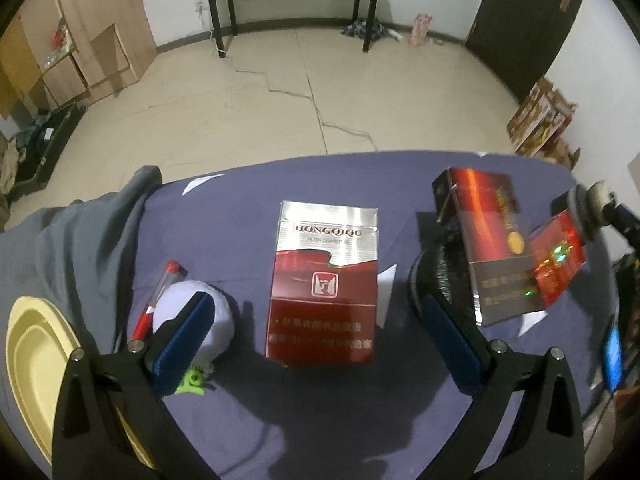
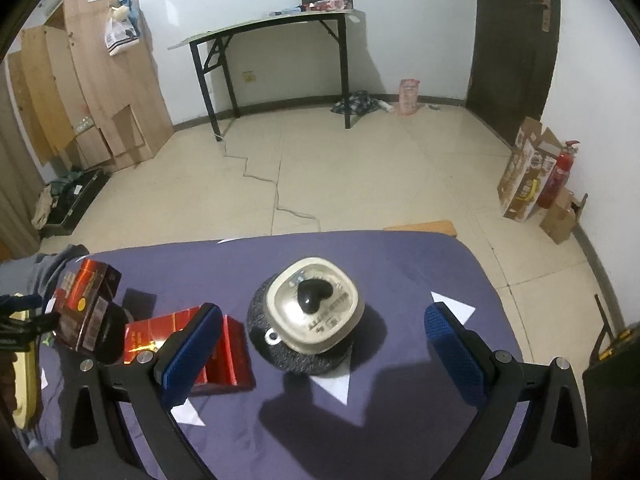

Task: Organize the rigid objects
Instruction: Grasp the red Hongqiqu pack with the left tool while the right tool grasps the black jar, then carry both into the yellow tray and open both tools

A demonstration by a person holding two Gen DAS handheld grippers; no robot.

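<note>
Both hand-held grippers hang above a table draped in purple-blue cloth [image 1: 320, 420], and both stand spread wide with nothing between their blue-padded fingers. In the left wrist view the left gripper [image 1: 316, 332] frames a red-and-silver cigarette pack [image 1: 324, 284] standing upright on the cloth, its silver top lettered "HONGQIQU" as far as the print can be read; the pack sits in the gap without touching either pad. Just beside the left finger lie a white ball-shaped object [image 1: 218, 316], a clear pen with a red cap [image 1: 160, 300] and a small green toy [image 1: 194, 382], with a pale yellow tray [image 1: 36, 356] at the table's left edge and a grey cloth [image 1: 80, 240] bunched behind it. To the right — partly blurred — a dark red-and-brown cigarette pack [image 1: 488, 248] leans against a glossy red box [image 1: 560, 264]. In the right wrist view the right gripper [image 2: 324, 344] is open around a round dark grey scrubbing pad with a cream plastic top and black knob [image 2: 312, 320] (it rests on white paper scraps [image 2: 334, 388]), clear of both pads. The glossy red box [image 2: 228, 352] lies flat behind the left finger, and the dark pack [image 2: 86, 308] stands tilted beyond it.
</note>
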